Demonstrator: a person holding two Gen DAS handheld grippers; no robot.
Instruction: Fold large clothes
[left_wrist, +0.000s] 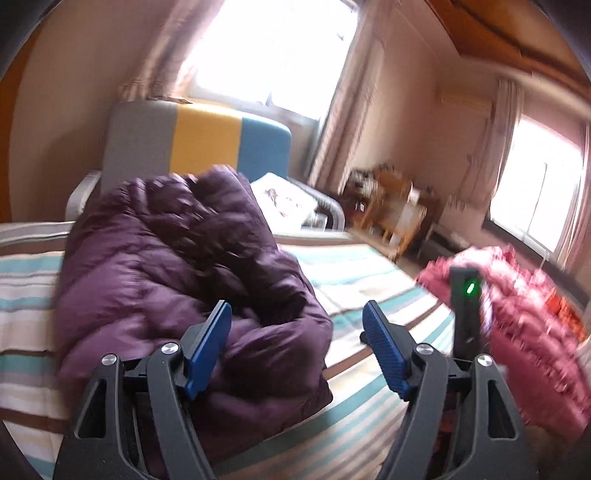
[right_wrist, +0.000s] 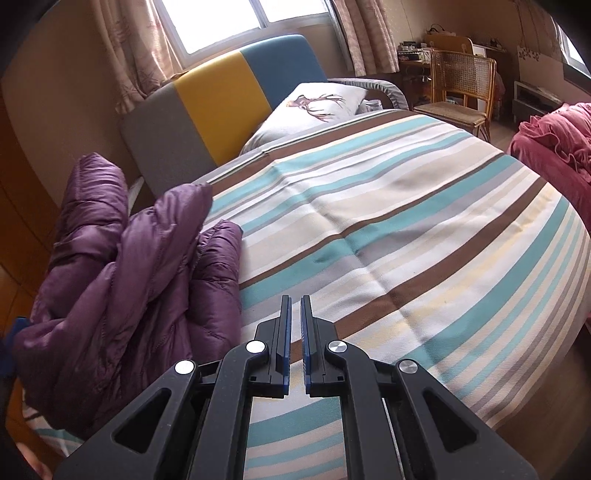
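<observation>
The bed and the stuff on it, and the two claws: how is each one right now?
Puffy purple quilted jacket: bundled up, lying on the bed, not gripped.
Pink ruffled garment: crumpled heap at the bed's edge.
Striped bed cover: spread out, lightly creased.
White deer-print pillow: lying by the headboard.
Left claw: open, holding nothing.
Right claw: shut, empty.

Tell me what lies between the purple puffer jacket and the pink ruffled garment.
Only bare striped bedsheet, seen in the right wrist view, between purple puffer jacket and pink ruffled garment.

jacket (right_wrist: 125, 266) on bed's (right_wrist: 406, 229) left, pillow (right_wrist: 314, 107) behind
</observation>
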